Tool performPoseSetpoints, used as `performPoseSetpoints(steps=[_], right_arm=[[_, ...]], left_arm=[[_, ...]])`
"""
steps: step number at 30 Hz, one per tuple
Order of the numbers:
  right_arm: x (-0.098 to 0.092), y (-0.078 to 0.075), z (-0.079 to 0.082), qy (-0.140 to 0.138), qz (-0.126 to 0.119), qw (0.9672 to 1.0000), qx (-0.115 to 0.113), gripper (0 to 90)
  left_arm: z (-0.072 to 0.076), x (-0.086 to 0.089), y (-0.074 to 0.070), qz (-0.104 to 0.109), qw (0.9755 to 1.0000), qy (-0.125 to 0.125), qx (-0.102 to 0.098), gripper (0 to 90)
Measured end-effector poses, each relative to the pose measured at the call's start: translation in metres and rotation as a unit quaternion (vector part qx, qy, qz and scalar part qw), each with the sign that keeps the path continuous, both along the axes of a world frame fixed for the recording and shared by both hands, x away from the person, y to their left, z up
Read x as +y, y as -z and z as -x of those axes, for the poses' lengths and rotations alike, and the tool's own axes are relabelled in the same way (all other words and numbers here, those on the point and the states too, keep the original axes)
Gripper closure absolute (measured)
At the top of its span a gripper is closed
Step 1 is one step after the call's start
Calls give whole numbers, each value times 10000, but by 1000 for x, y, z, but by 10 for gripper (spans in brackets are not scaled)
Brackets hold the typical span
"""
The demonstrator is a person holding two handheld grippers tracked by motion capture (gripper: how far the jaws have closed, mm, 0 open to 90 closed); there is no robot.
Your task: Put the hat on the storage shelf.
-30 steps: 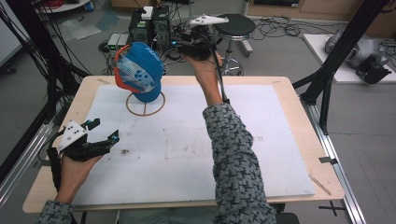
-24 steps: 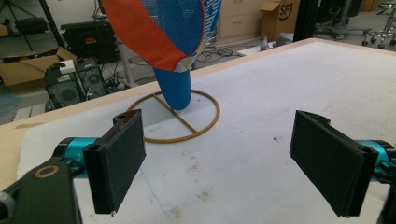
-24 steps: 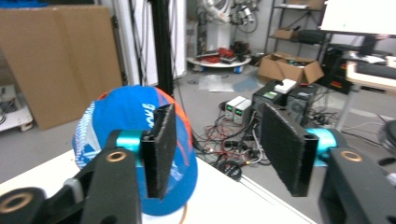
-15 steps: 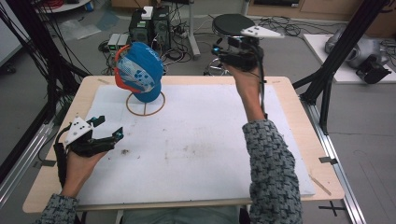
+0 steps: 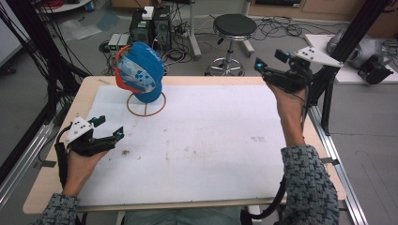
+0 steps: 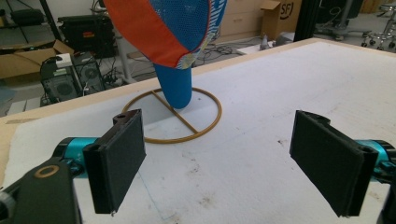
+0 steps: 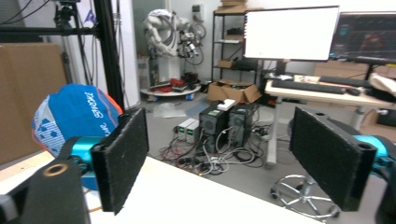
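A blue and orange cap sits on a blue stand with a thin ring base at the far left of the white mat. My left gripper hovers open near the mat's left edge, pointing toward the stand. In the left gripper view the cap and ring base lie beyond the empty left gripper. My right gripper is held up over the table's far right corner, well away from the cap. Its jaws have just been opening, with nothing between them. In the right gripper view the cap lies far left of the right gripper.
A round stool and computer towers stand on the floor behind the table. Black frame posts rise at both table sides. The wooden table edge borders the mat.
My right hand has swung from beside the cap to the table's far right corner, and its jaws stand wider apart. The left hand has stayed about where it was.
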State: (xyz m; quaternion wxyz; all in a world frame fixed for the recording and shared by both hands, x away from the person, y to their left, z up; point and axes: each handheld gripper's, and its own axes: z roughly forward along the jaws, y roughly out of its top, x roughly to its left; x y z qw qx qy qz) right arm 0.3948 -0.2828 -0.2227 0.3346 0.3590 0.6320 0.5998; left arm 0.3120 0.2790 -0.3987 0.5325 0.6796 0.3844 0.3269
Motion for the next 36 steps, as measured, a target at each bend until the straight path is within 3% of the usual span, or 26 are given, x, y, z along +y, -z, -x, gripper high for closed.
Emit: performPoseSetpoints(steps=[8,14,20,26,28,33,36], right_arm=[[-34,16,38,185,-147,9996,-174,118],[-42,30,61,209,-187,9992,-298,112],[-47,56,84,248,-155,9985,-461,112],[-46,82,94,274,-194,9989,-333,112],[-44,94,97,330,-106,9989,-299,112],[-43,121,104,350,-214,9990,-195,112],[-40,133,108,398,-95,9991,-64,112]], left_arm=[[-1,-1,1,-14,10000,5,25,184],[-2,0,1,12,10000,-7,21,184],[-2,-1,0,16,10000,-23,17,184],[-3,-2,1,-27,10000,-14,35,184],[-2,-3,1,-28,10000,-37,13,184],[-2,-3,1,-88,10000,-39,0,184],[-1,-5,1,-121,9999,-45,-2,184]])
